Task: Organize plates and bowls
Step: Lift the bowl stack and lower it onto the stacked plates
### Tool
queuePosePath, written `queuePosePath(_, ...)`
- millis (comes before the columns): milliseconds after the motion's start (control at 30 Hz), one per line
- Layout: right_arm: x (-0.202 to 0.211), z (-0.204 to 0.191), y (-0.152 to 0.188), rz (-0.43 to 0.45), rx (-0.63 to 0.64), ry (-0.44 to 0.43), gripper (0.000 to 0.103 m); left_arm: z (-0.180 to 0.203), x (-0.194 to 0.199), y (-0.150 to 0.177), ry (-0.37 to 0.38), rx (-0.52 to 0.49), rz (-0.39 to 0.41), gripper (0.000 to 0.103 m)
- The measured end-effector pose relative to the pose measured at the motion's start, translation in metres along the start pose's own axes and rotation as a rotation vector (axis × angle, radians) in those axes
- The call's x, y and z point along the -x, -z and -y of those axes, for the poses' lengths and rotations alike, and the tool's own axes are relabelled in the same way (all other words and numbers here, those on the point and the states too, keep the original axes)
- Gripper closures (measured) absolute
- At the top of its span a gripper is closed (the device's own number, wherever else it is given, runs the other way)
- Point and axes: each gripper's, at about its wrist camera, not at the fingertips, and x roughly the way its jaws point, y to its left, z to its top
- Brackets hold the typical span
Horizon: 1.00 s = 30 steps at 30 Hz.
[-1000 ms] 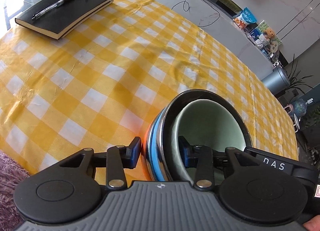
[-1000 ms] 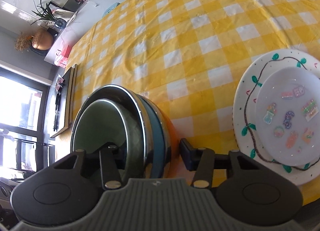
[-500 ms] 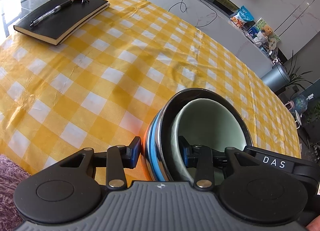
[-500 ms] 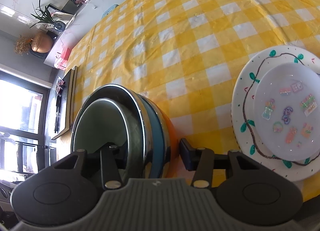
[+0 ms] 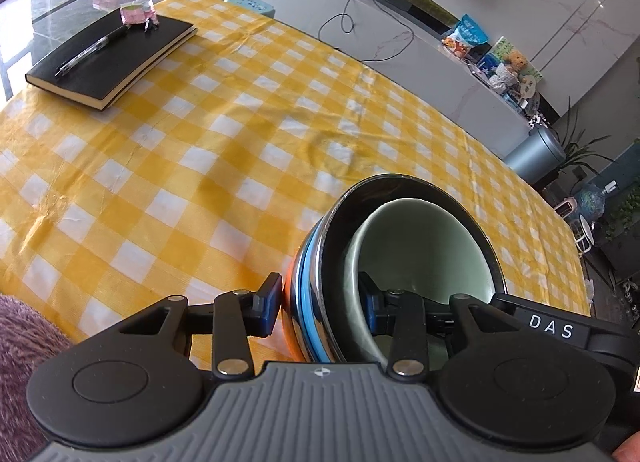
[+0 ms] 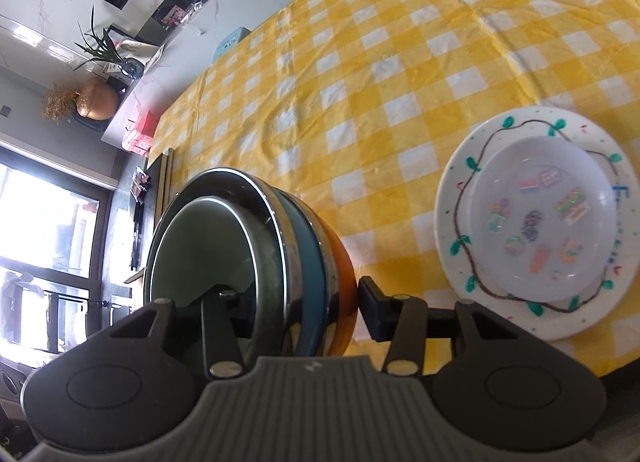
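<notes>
A nested stack of bowls [image 5: 404, 258], pale green inside a steel-rimmed blue and orange one, is held between both grippers above the yellow checked tablecloth [image 5: 200, 165]. My left gripper [image 5: 320, 308] is shut on the stack's near rim, one finger inside and one outside. My right gripper [image 6: 296, 302] is shut on the same stack [image 6: 248, 262] from the opposite side. A small white plate [image 6: 540, 221] with coloured stickers lies on a larger white plate [image 6: 456, 197] with a painted vine, to the right of the right gripper.
A black notebook [image 5: 112, 61] with a pen on it lies at the table's far left. A grey counter with cables and snack bags [image 5: 464, 33] runs behind the table. A purple fuzzy fabric [image 5: 24, 326] shows at the lower left.
Both grippers have lifted with the bowl stack; the table looks farther away, and the two plates have shifted up in the right wrist view.
</notes>
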Motion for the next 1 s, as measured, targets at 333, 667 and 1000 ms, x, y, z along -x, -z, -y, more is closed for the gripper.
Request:
queuePosePath(333,0.060,0.039,-0.005,0.075,-0.051,-0.011,0.056,0.054,0.006,0.017,0.065,-0.064,-0.015,0.059)
queuePosePath(667,0.105,0.083,-0.028,0.151,-0.097,0.006,0.056,0.105,-0.017,0.021,0.134,-0.110,-0.072,0.059)
queuePosePath(1000,0.099,0.117,-0.049,0.128,-0.138,0.030,0.056,0.124,-0.052,0.028,0.124,-0.115,-0.139,0.059)
